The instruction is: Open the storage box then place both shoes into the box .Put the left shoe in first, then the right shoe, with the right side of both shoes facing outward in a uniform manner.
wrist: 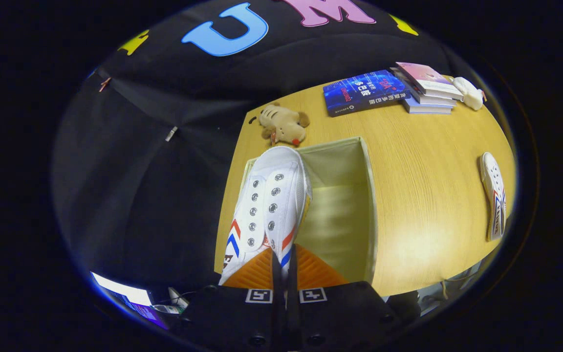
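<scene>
My gripper (284, 266) is shut on a white shoe (267, 205) with red and blue chevron stripes, both fingers pinching its collar edge. The shoe hangs toe-forward above the left side of an open pale fabric storage box (369, 195), whose inside looks bare. The box stands on a wooden table (423, 161). A second white shoe (494, 200) with the same stripes lies on its side on the table, well off to the right of the box.
A small plush tiger (284, 124) lies just beyond the box. A blue book (364, 92) and a stack of books (428, 88) sit at the table's far side, with a white soft toy (469, 93) beside them. The table's left edge runs close to the box.
</scene>
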